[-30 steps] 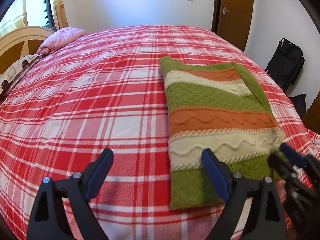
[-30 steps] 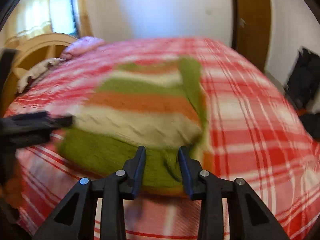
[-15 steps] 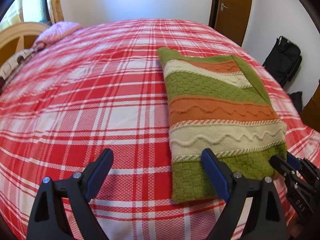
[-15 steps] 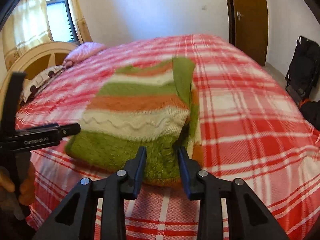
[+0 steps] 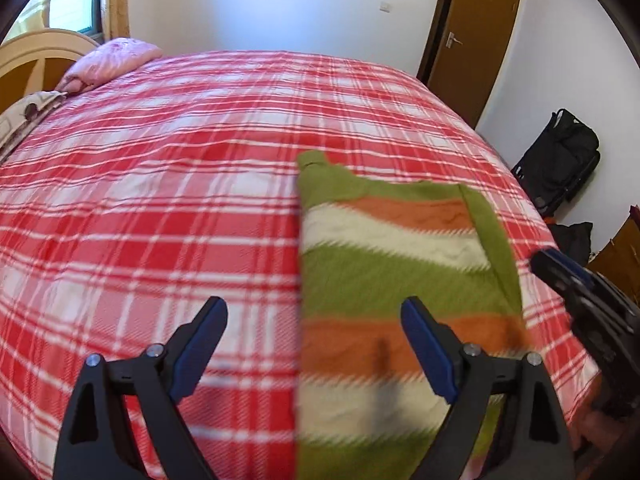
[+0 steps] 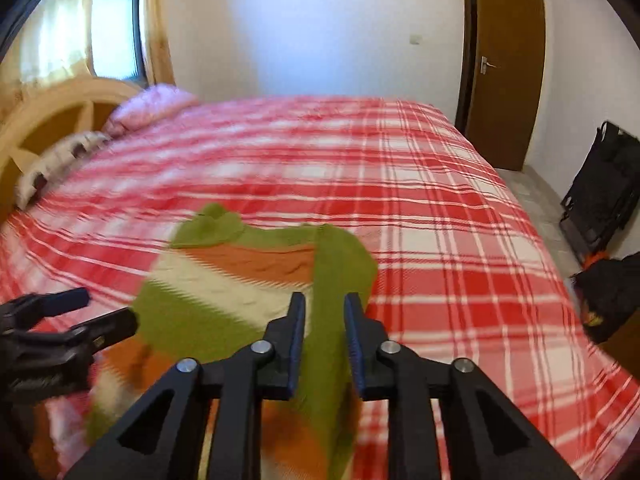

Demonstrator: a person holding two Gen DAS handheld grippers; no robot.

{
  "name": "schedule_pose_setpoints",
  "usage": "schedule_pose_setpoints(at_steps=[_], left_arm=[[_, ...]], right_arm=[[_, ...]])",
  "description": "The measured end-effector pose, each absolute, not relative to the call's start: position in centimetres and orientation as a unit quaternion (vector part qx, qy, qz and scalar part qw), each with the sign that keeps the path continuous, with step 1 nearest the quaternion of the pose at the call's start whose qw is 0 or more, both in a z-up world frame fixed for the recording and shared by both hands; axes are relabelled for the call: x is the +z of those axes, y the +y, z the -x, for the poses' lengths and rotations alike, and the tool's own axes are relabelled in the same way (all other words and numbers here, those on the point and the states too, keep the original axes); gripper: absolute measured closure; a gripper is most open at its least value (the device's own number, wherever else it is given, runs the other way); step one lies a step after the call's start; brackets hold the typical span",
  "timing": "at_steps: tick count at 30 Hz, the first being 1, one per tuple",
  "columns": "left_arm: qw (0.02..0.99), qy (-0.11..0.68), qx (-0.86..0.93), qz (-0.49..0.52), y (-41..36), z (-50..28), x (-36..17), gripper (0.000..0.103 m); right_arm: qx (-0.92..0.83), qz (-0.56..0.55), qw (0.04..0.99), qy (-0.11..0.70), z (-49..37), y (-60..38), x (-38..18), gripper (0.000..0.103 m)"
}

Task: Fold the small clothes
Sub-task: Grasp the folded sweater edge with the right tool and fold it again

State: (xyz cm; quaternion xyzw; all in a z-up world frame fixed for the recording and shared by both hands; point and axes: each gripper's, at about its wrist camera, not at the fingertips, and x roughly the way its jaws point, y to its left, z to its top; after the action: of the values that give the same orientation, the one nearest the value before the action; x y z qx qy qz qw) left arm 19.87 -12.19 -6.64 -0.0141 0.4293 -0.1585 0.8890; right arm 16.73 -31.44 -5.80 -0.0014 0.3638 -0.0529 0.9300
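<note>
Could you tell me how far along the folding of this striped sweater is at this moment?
Done: the striped sweater lies on the plaid bedspread as a rough rectangle, a green sleeve folded along its right edge. In hand: nothing I can confirm; the left gripper is wide open over its left edge, and the right gripper, jaws part open, sits over the green sleeve. Left: probably folding it in half.

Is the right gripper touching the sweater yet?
Cannot tell. In the right wrist view the right gripper has its fingers partly apart over the green edge of the sweater, but blur hides any contact or gap.
</note>
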Motion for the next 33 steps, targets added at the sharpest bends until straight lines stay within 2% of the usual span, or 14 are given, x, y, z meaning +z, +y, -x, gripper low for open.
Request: schedule_pose_setpoints(at_steps=[5,7,11,14,20,25,26,28,29,30,33], left_arm=[[0.878,0.457,-0.142,0.015,-15.2,-22.4,-8.7,0.013],[0.873,0.47,-0.127,0.024,-15.3,-23.2,-10.0,0.012],[0.876,0.466,-0.104,0.069,-14.1,-24.0,-11.9,0.0],[0.873,0.469,-0.104,0.087,-13.8,-24.6,-12.3,0.0],[0.881,0.46,-0.095,0.049,-15.1,-24.8,-12.2,0.0],[0.882,0.459,-0.105,0.031,-15.2,-24.9,-12.3,0.0],[0.881,0.459,-0.108,0.029,-15.1,-24.8,-12.3,0.0],[0.882,0.458,-0.108,0.029,-15.2,-24.9,-12.3,0.0],[0.882,0.458,-0.108,0.029,-15.2,-24.9,-12.3,0.0],[0.883,0.457,-0.107,0.027,-15.3,-24.8,-12.3,0.0],[0.885,0.453,-0.105,0.019,-15.5,-24.6,-12.3,0.0]], right_arm=[[-0.057,-0.026,0.899,0.433,-21.8,-32.5,-9.6,0.084],[-0.043,-0.036,0.903,0.426,-23.0,-32.6,-9.8,0.084],[-0.028,-0.025,0.907,0.419,-25.4,-32.7,-10.7,0.084],[-0.024,-0.029,0.913,0.405,-26.4,-33.1,-11.3,0.084],[-0.013,-0.036,0.916,0.4,-26.7,-33.5,-11.1,0.084],[-0.038,-0.041,0.918,0.392,-23.7,-33.3,-8.8,0.08],[-0.037,-0.049,0.922,0.382,-22.2,-33.2,-8.0,0.078],[-0.027,-0.06,0.927,0.369,-20.0,-33.0,-7.3,0.058],[-0.03,-0.064,0.928,0.365,-18.6,-32.9,-7.2,0.039],[-0.036,-0.066,0.928,0.365,-17.9,-32.9,-7.3,0.035],[-0.027,-0.065,0.922,0.381,-15.2,-32.4,-8.6,0.035]])
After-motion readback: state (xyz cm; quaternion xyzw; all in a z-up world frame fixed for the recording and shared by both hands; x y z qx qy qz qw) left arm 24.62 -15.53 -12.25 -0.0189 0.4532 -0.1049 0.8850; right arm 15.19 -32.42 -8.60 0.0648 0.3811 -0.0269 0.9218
